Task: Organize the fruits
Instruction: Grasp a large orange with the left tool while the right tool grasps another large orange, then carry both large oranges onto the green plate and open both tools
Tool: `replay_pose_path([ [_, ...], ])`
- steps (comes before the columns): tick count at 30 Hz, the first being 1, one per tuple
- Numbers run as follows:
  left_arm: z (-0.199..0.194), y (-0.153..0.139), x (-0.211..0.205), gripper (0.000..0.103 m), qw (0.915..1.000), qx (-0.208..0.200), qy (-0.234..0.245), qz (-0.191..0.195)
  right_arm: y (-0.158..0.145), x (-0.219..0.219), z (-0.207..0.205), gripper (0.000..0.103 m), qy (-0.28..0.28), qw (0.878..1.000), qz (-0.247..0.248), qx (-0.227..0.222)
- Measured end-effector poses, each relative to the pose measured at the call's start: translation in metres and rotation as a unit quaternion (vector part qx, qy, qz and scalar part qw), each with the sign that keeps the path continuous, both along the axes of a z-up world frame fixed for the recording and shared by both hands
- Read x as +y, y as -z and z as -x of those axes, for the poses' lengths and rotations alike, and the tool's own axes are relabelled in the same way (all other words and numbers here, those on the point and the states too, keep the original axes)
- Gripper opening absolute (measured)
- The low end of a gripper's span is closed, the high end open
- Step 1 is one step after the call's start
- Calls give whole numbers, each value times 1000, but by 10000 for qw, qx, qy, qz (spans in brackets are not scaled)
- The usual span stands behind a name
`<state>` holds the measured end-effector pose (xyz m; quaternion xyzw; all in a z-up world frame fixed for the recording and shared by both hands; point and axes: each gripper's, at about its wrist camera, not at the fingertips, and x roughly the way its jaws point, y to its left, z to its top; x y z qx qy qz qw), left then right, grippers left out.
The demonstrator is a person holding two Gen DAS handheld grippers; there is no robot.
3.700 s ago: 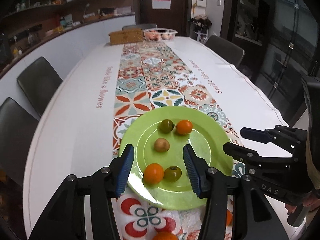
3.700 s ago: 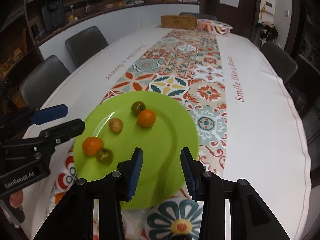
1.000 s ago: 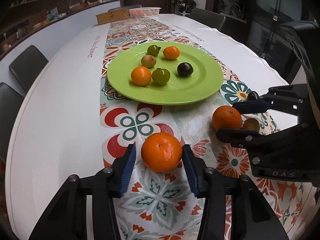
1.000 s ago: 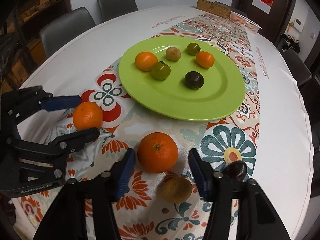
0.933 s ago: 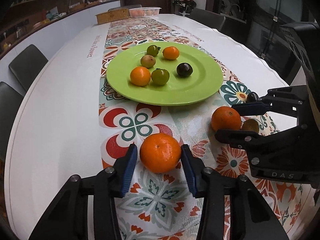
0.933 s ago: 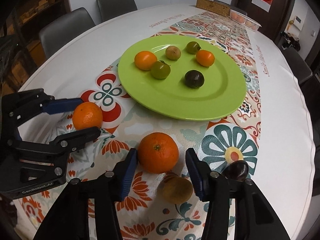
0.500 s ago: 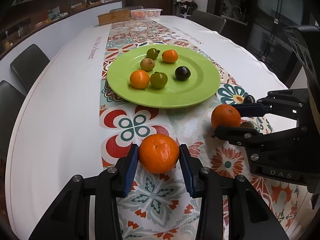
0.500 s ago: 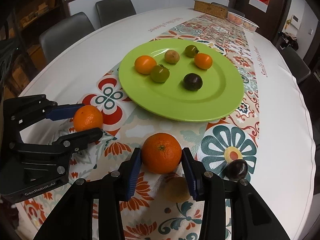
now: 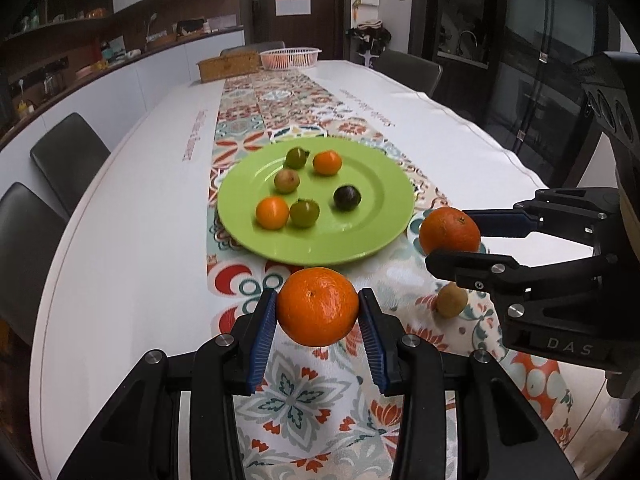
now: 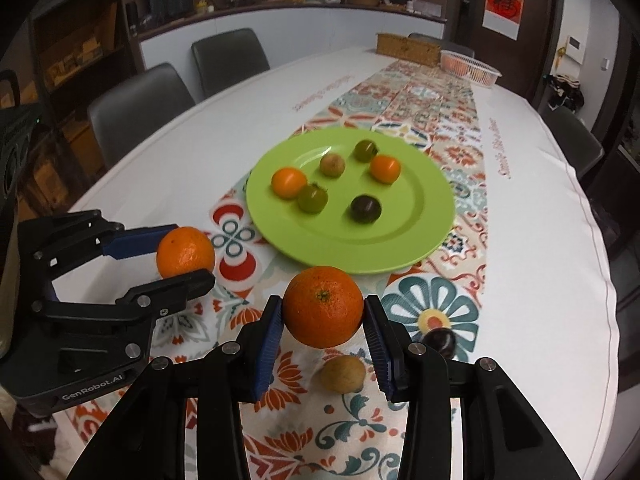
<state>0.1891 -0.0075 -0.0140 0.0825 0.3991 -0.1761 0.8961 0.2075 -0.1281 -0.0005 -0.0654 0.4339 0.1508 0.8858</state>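
Note:
My left gripper point(image 9: 318, 312) is shut on a large orange point(image 9: 318, 306) and holds it above the patterned runner, in front of the green plate point(image 9: 380, 216). My right gripper point(image 10: 323, 314) is shut on a second large orange point(image 10: 323, 306), also lifted; it shows in the left wrist view point(image 9: 450, 230) too. The left gripper's orange shows in the right wrist view point(image 10: 185, 252). The plate point(image 10: 424, 220) holds several small fruits: orange, green, tan and one dark. A tan fruit point(image 10: 343, 373) and a dark fruit point(image 10: 440, 342) lie on the runner under the right gripper.
The long white table point(image 9: 132, 216) has a tiled runner down its middle. A wicker box point(image 9: 228, 66) and a pink basket point(image 9: 290, 57) stand at the far end. Grey chairs point(image 10: 136, 108) line the sides.
Both grippers have closed on their oranges and lifted them off the runner. Both have risen and tilted toward the plate.

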Motion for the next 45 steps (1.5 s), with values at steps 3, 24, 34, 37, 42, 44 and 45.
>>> replay_pose_path([
  [3,-1,-8,-2,40,9999,-92,-4,40,-10,-4,1,42,63,9999,-69,-125],
  [24,-67,-40,-13,40,9991,-419,-54,55,-40,-23,-59,42,315,9985,-285,-350],
  [34,-109,-23,-14,40,9996,-200,-86,197,-24,-26,-101,42,302,9993,-157,-153],
  [37,-120,-15,-15,40,9997,-74,-110,199,-17,-28,-113,42,313,9994,-156,-26],
  [42,-135,-4,-15,40,9995,83,-199,213,-5,-31,-131,42,340,9990,-235,197],
  [44,-140,0,-16,40,9995,132,-205,185,-1,-31,-136,42,344,9988,-216,259],
  [45,-143,2,-16,40,9995,166,-209,180,1,-31,-139,42,343,9988,-207,282],
])
